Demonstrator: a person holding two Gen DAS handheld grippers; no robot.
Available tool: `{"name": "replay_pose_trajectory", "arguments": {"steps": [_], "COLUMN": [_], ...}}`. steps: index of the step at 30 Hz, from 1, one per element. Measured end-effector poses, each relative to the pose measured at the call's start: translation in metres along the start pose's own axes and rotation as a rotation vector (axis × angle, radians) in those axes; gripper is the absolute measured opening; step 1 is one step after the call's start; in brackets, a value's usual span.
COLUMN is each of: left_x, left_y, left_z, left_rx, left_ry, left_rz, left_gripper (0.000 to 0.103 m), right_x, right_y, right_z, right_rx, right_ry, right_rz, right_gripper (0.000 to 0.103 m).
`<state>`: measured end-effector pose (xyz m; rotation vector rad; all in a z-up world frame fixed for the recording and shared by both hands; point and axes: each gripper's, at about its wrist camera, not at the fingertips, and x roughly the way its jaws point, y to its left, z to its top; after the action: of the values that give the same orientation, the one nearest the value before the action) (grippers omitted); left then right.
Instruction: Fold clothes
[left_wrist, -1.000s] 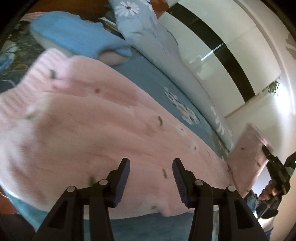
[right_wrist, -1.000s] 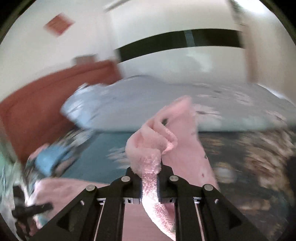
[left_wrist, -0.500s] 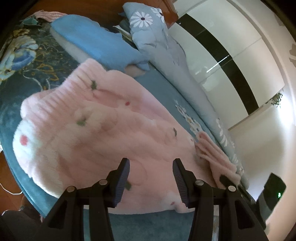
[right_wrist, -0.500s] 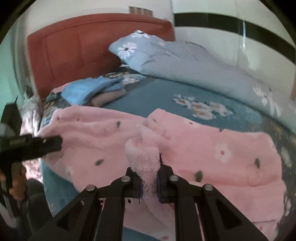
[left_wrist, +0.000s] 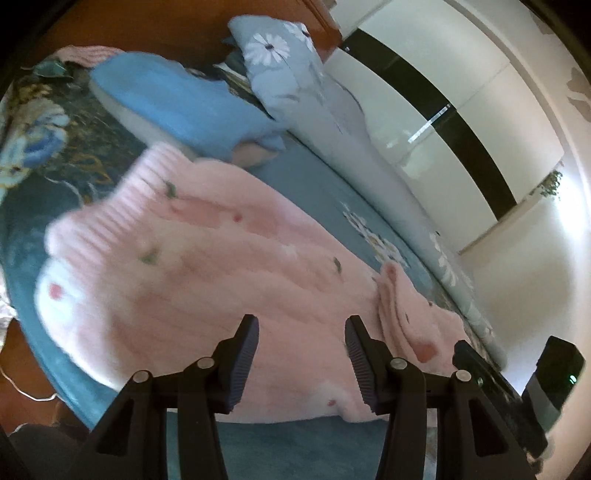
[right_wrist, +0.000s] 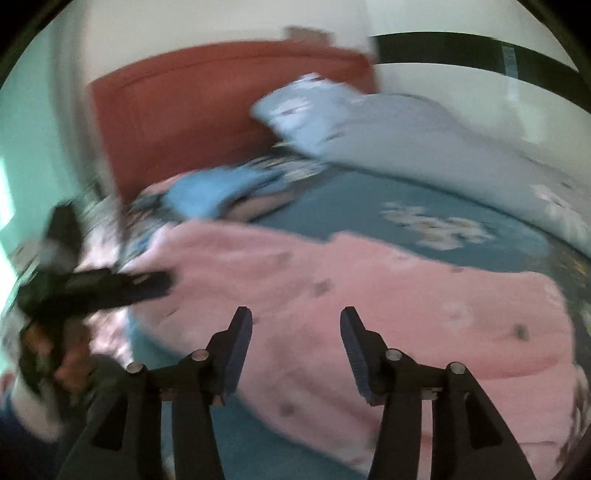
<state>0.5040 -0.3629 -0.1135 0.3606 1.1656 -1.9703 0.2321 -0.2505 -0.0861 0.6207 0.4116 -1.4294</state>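
A fluffy pink sweater (left_wrist: 207, 280) with small flower spots lies spread on the blue bed, its ribbed hem toward the upper left in the left wrist view. One sleeve (left_wrist: 397, 306) lies folded over the body at the right. My left gripper (left_wrist: 301, 332) hangs open just above the sweater's near edge. In the blurred right wrist view the same sweater (right_wrist: 388, 317) fills the middle. My right gripper (right_wrist: 295, 325) is open above it and holds nothing. The left gripper's dark body (right_wrist: 96, 284) shows at the left, in a person's hand (right_wrist: 62, 365).
Folded blue clothes (left_wrist: 173, 107) lie beyond the sweater near the red-brown headboard (right_wrist: 207, 107). A pale blue flowered duvet and pillow (left_wrist: 325, 107) run along the far side of the bed (left_wrist: 314, 181). White wardrobe doors with a black band (left_wrist: 443, 96) stand behind.
My right gripper carried the pink sleeve over the sweater's body, then opened and let it drop there. The left gripper stayed open, drifting slightly over the sweater.
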Motion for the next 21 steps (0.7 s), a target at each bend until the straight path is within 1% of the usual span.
{"name": "replay_pose_trajectory", "arguments": {"steps": [3, 6, 7, 9, 10, 12, 15, 17, 21], "left_x": [-0.018, -0.037, -0.044, -0.051, -0.051, -0.052, -0.049, -0.043, -0.028], "left_y": [0.009, 0.025, 0.033, 0.048, 0.055, 0.071, 0.089, 0.097, 0.104], "left_z": [0.006, 0.014, 0.015, 0.016, 0.018, 0.016, 0.011, 0.007, 0.002], "left_rx": [-0.009, -0.062, -0.086, -0.118, -0.136, -0.176, -0.231, -0.268, -0.302], "left_ry": [-0.060, -0.139, -0.165, -0.186, -0.187, -0.182, -0.155, -0.143, -0.107], "left_rz": [0.044, 0.130, 0.160, 0.214, 0.239, 0.265, 0.261, 0.237, 0.167], "left_gripper": [0.053, 0.053, 0.053, 0.053, 0.053, 0.053, 0.053, 0.053, 0.055], "right_x": [0.022, 0.047, 0.046, 0.043, 0.041, 0.032, 0.022, 0.020, 0.017], "right_y": [-0.020, -0.026, -0.029, -0.033, -0.035, -0.035, -0.040, -0.041, -0.043], "right_z": [-0.001, -0.012, -0.012, -0.011, -0.010, -0.007, -0.008, -0.012, -0.017], "right_rx": [0.070, 0.104, 0.117, 0.141, 0.154, 0.183, 0.201, 0.215, 0.235], "right_ry": [0.069, 0.159, 0.151, 0.135, 0.126, 0.101, 0.088, 0.092, 0.094], "right_rz": [-0.078, -0.091, -0.090, -0.086, -0.084, -0.077, -0.093, -0.090, -0.083], "right_gripper": [0.051, 0.051, 0.051, 0.051, 0.051, 0.051, 0.051, 0.051, 0.051]}}
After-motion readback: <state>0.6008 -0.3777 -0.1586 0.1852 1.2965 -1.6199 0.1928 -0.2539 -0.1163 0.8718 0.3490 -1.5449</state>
